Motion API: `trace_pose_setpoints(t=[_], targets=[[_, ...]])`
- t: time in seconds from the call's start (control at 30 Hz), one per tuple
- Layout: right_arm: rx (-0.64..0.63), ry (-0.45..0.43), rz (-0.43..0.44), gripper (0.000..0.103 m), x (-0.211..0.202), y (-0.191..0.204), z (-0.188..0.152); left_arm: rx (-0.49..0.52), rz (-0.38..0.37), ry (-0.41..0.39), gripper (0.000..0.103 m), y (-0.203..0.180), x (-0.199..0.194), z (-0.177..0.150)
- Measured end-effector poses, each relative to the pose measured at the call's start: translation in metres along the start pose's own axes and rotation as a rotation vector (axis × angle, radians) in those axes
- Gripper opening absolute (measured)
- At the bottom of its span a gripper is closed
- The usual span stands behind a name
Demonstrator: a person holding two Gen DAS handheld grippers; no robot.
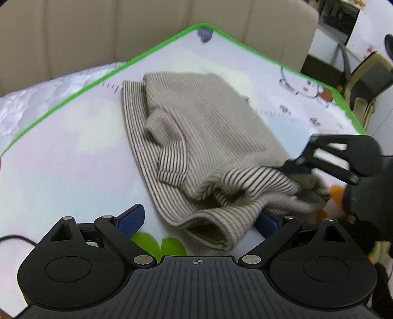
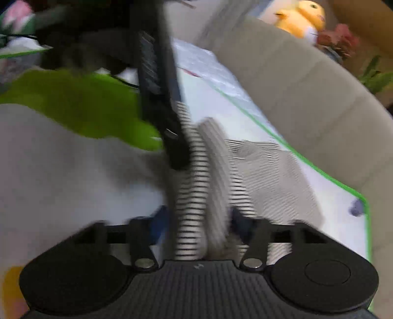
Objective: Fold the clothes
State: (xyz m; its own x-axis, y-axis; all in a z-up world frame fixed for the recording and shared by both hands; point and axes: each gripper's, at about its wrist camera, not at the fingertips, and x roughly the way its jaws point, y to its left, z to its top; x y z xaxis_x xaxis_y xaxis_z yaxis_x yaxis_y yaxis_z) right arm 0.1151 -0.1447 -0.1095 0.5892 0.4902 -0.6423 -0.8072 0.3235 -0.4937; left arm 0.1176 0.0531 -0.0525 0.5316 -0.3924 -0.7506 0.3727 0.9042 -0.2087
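Observation:
A beige striped knit sweater (image 1: pixel 201 137) lies partly folded on a pale cartoon-print mat (image 1: pixel 61 159) with a green border. My left gripper (image 1: pixel 199 218) is open at the sweater's near edge, its blue pads on either side of the folded hem. My right gripper (image 1: pixel 297 164) comes in from the right and pinches the striped cuff end. In the blurred right wrist view the striped fabric (image 2: pixel 196 196) runs between the right gripper's (image 2: pixel 199 220) fingers, with the left gripper's body (image 2: pixel 159 98) ahead.
A beige padded headboard (image 1: pixel 122 29) rises behind the mat. A crinkled plastic sheet (image 1: pixel 29 98) lies at the left. A chair (image 1: pixel 368 81) stands at the far right. A yellow plush toy (image 2: pixel 302 17) sits on the headboard top.

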Motion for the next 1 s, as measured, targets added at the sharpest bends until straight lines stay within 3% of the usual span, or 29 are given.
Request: trace_pose_setpoints(t=[0.1,0.2,0.27,0.4,0.57,0.67,0.73,0.87,1.0], targets=[[0.056,0.017,0.042,0.032,-0.007,-0.013,-0.002,-0.099,-0.116,-0.103,0.097,0.019,-0.027,0.014],[0.091,0.043,0.113,0.028,-0.019,-0.023,0.0,-0.208,-0.112,-0.178,0.098,0.038,-0.042,0.035],[0.114,0.061,0.162,0.027,-0.027,-0.03,0.002,-0.161,-0.06,-0.117,0.098,0.033,-0.027,0.05],[0.169,0.101,0.268,0.026,-0.046,-0.045,0.004,0.052,0.014,-0.007,0.098,0.006,0.018,0.062],[0.37,0.162,0.446,0.024,-0.088,-0.078,0.011,0.12,0.018,0.047,0.098,-0.002,0.049,0.053],[0.35,0.142,0.42,0.024,-0.11,-0.107,0.033,0.135,0.025,0.081,0.098,0.005,0.059,0.042],[0.285,0.118,0.37,0.023,-0.109,-0.129,0.053,0.081,0.004,0.086,0.099,0.016,0.062,0.042],[0.164,0.107,0.337,0.023,-0.061,-0.149,0.081,0.009,0.001,0.085,0.098,0.033,0.065,0.045],[0.095,0.13,0.319,0.023,-0.004,-0.15,0.076,-0.06,0.037,0.057,0.092,0.052,0.054,0.041]])
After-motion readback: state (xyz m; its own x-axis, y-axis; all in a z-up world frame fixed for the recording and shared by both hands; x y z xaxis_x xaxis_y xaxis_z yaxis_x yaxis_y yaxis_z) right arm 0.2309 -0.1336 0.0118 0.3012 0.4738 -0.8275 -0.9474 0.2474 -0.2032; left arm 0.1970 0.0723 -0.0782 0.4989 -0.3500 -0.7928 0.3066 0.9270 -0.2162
